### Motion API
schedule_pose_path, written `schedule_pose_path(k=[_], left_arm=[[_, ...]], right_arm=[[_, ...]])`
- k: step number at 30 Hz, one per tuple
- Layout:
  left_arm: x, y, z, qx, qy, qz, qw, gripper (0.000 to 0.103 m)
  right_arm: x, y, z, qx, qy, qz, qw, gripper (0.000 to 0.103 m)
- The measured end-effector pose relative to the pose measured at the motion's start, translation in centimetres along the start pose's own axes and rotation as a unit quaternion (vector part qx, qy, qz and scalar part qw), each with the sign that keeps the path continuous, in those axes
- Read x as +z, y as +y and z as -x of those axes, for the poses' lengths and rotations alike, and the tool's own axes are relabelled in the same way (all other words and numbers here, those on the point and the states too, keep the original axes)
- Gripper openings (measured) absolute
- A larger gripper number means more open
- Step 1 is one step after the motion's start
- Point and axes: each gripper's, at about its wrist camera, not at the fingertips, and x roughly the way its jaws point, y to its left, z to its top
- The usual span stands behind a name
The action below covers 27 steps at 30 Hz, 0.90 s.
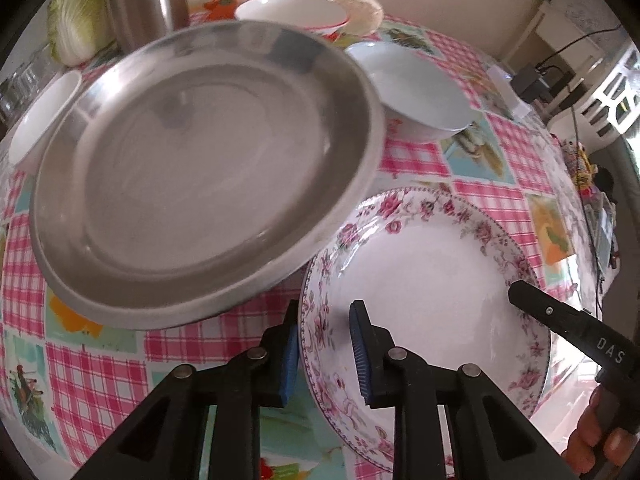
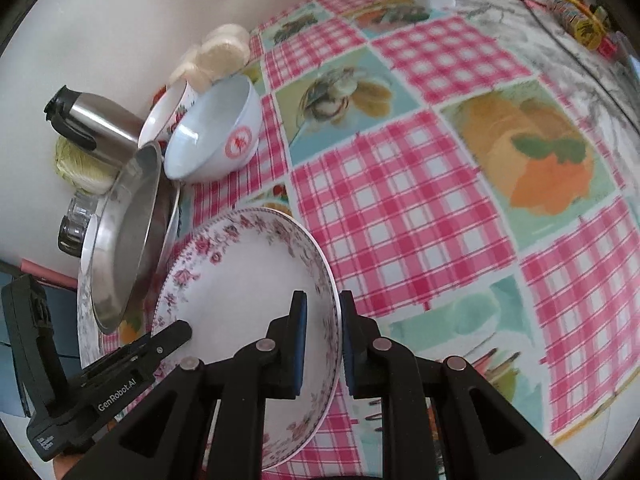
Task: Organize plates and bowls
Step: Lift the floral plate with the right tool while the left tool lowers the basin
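grippers both straddle the rim of the floral plate (image 1: 424, 280): left gripper (image 1: 325, 354) at its 9 o'clock edge, right gripper (image 2: 323, 344) at 3 o'clock, jaws narrow, contact unclear. ceramic judged stiff, glazed, slippery, breakable; rim is the sound hold. steel plate (image 1: 204, 168) lies at 11 o'clock.

The steel plate (image 1: 208, 176) appears motion-blurred and hides part of the floral plate's (image 1: 424, 280) far-left rim and the near side of a white bowl (image 1: 40, 116) at left. The kettle (image 1: 144, 0) and cabbage (image 1: 76, 20) are cut by the top edge. In the right wrist view, the checked cloth on the counter (image 2: 440, 184) is blurred, and a second floral dish (image 2: 86, 296) lies mostly hidden under the steel plate (image 2: 124, 236).
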Motion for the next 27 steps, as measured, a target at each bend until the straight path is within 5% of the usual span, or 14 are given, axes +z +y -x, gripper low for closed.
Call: schedule_pose_path(k=[16,27], left_arm=[[1.1,-1.9,5.9,-0.029,-0.093,-0.041,0.9944,0.026],[4.0,-0.4,9.6,-0.059,-0.152,-0.020,0.9864,0.026]], right_arm=[[-0.2,-0.2,6.2,0.020,-0.089,0.008,0.996,0.016],[1.6,3.3,8.9,0.027,-0.141,0.036,0.989,0.016]])
